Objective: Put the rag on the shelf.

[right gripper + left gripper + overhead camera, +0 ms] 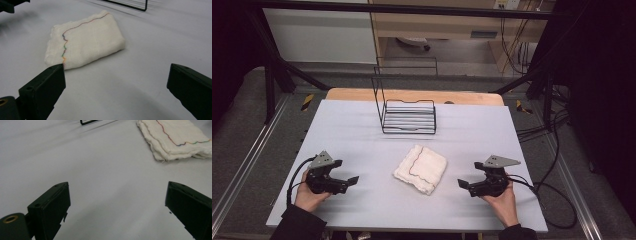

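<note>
1. The folded white cloth [420, 168] (a coloured stitch line runs across it) lies flat on the grey table [362, 135], in front of the black wire rack [408, 116].
2. The left gripper [353, 180] rests left of the cloth, jaws wide apart, empty.
3. The right gripper [463, 184] sits right of the cloth, jaws likewise spread, holding nothing.

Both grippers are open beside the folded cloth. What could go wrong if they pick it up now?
1. The folded cloth has loose layered edges, so a gripper might pinch only the top layer and unfold it.
2. The left gripper and right gripper face each other across it and might collide.
3. The wire rack stands close behind.
</note>
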`<state>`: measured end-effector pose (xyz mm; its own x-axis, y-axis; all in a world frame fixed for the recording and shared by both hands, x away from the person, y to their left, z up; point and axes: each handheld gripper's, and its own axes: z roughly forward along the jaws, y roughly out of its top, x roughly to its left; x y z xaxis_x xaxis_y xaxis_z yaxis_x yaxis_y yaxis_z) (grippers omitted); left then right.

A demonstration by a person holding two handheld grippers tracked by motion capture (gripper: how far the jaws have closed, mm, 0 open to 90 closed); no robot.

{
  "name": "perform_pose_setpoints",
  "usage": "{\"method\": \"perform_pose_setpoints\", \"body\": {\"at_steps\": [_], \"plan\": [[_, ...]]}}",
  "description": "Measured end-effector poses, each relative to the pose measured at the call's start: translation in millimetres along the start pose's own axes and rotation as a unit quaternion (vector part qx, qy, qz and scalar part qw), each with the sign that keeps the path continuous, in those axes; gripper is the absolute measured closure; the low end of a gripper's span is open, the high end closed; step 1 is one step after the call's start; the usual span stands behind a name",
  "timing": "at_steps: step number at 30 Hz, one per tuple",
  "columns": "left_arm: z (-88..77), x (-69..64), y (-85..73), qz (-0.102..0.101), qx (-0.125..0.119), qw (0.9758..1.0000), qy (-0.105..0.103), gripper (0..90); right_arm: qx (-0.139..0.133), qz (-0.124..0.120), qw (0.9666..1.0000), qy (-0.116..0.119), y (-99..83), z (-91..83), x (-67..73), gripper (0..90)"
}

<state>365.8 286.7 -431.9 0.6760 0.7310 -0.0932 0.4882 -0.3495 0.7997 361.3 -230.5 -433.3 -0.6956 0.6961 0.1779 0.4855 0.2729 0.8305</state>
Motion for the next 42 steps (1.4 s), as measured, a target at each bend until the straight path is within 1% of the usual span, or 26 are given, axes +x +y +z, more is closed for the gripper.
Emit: {"method": "perform_pose_setpoints", "body": {"at_steps": [2, 4, 7, 8, 9, 12, 15, 16, 17, 18, 19, 21, 22, 23, 25, 26, 29, 31, 32, 33, 34, 35, 36, 38, 39, 42], "plan": [[-0.5, -0.5, 0.1, 0.001, 0.000, 1.0000, 0.001, 5.9, 0.001, -0.006, 1.0000, 0.002, 2.1, 4.1, 5.8, 4.1], [-0.7, -1.0, 0.2, 0.000, -0.002, 1.0000, 0.002, 5.9, 0.003, -0.009, 0.9999, 0.005, 3.2, 6.0, 8.7, 4.8], [-0.6, -1.1, 0.1, 0.001, 0.000, 1.0000, 0.004, 5.9, 0.014, -0.020, 0.9997, 0.008, 7.2, 14.7, 20.6, 6.7], [-0.7, -1.1, 0.1, 0.002, 0.001, 1.0000, 0.005, 5.9, 0.014, -0.020, 0.9997, 0.008, 7.2, 14.7, 20.6, 6.7], [-0.8, -0.9, 0.1, 0.001, 0.001, 1.0000, 0.005, 5.9, 0.018, -0.024, 0.9995, 0.010, 8.5, 19.2, 26.7, 7.9], [-1.1, -1.0, 0.2, 0.000, -0.001, 1.0000, 0.007, 6.0, 0.020, -0.026, 0.9993, 0.017, 10.7, 25.5, 35.4, 10.6], [-1.5, -0.9, 0.0, -0.001, -0.001, 1.0000, 0.008, 6.0, 0.025, -0.034, 0.9989, 0.019, 12.8, 31.3, 44.2, 13.8], [-1.7, -0.8, 0.0, -0.001, -0.001, 1.0000, 0.009, 6.0, 0.025, -0.034, 0.9989, 0.019, 12.8, 31.3, 44.2, 13.8], [-1.9, -0.5, -0.1, -0.002, -0.001, 1.0000, 0.009, 6.0, 0.026, -0.035, 0.9989, 0.020, 13.4, 33.1, 47.3, 15.3], [-2.1, -0.3, -0.1, -0.002, -0.001, 1.0000, 0.009, 6.0, 0.028, -0.041, 0.9985, 0.024, 14.5, 36.9, 53.0, 18.2], [-2.2, 0.0, -0.2, -0.003, -0.001, 0.9999, 0.010, 6.0, 0.028, -0.041, 0.9985, 0.024, 14.5, 36.9, 53.0, 18.2], [-2.4, 0.4, -0.4, -0.004, -0.001, 0.9999, 0.012, 6.0, 0.031, -0.040, 0.9982, 0.032, 15.0, 41.6, 58.9, 20.7], [-2.4, 0.7, -0.4, -0.004, -0.001, 0.9999, 0.012, 6.0, 0.035, -0.044, 0.9978, 0.034, 15.4, 43.9, 61.9, 21.8], [-2.3, 0.7, -0.5, -0.005, 0.000, 0.9999, 0.013, 6.0, 0.036, -0.048, 0.9975, 0.038, 16.1, 48.8, 67.8, 24.7], [-2.1, 0.8, -0.5, -0.004, 0.000, 0.9999, 0.013, 6.0, 0.037, -0.057, 0.9969, 0.039, 17.2, 52.9, 73.2, 29.7], [-2.0, 0.7, -0.5, -0.005, 0.001, 0.9999, 0.014, 6.0, 0.037, -0.057, 0.9969, 0.039, 17.2, 52.9, 73.2, 29.7], [-2.1, 0.8, -0.6, -0.005, 0.001, 0.9999, 0.014, 6.1, 0.041, -0.062, 0.9965, 0.039, 18.3, 58.8, 79.6, 37.8], [-2.2, 0.9, -0.6, -0.005, 0.001, 0.9999, 0.014, 6.1, 0.047, -0.064, 0.9959, 0.043, 18.2, 63.3, 83.2, 41.4], [-2.3, 1.0, -0.6, -0.005, 0.001, 0.9999, 0.014, 6.1, 0.050, -0.069, 0.9952, 0.047, 18.1, 66.9, 85.8, 45.6], [-2.4, 1.1, -0.6, -0.005, 0.001, 0.9999, 0.014, 6.1, 0.049, -0.065, 0.9954, 0.051, 18.0, 68.6, 86.8, 47.7], [-2.4, 1.2, -0.6, -0.005, 0.001, 0.9999, 0.015, 6.1, 0.049, -0.065, 0.9954, 0.051, 18.0, 68.6, 86.8, 47.7], [-2.4, 1.2, -0.6, -0.005, 0.001, 0.9999, 0.015, 6.1, 0.051, -0.064, 0.9954, 0.051, 17.9, 70.0, 87.8, 50.4], [-2.4, 1.2, -0.6, -0.005, 0.001, 0.9999, 0.015, 6.1, 0.056, -0.072, 0.9946, 0.049, 17.8, 72.8, 90.4, 53.7], [-2.5, 1.2, -0.6, -0.005, 0.001, 0.9999, 0.015, 6.2, 0.060, -0.075, 0.9942, 0.048, 17.5, 74.4, 91.9, 55.3], [-2.7, 1.1, -0.5, -0.004, 0.001, 0.9999, 0.015, 6.3, 0.066, -0.082, 0.9932, 0.048, 16.2, 77.9, 93.8, 58.5], [-2.9, 1.1, -0.5, -0.004, 0.001, 0.9999, 0.015, 6.3, 0.070, -0.082, 0.9932, 0.045, 14.4, 80.2, 93.9, 62.0]]}}
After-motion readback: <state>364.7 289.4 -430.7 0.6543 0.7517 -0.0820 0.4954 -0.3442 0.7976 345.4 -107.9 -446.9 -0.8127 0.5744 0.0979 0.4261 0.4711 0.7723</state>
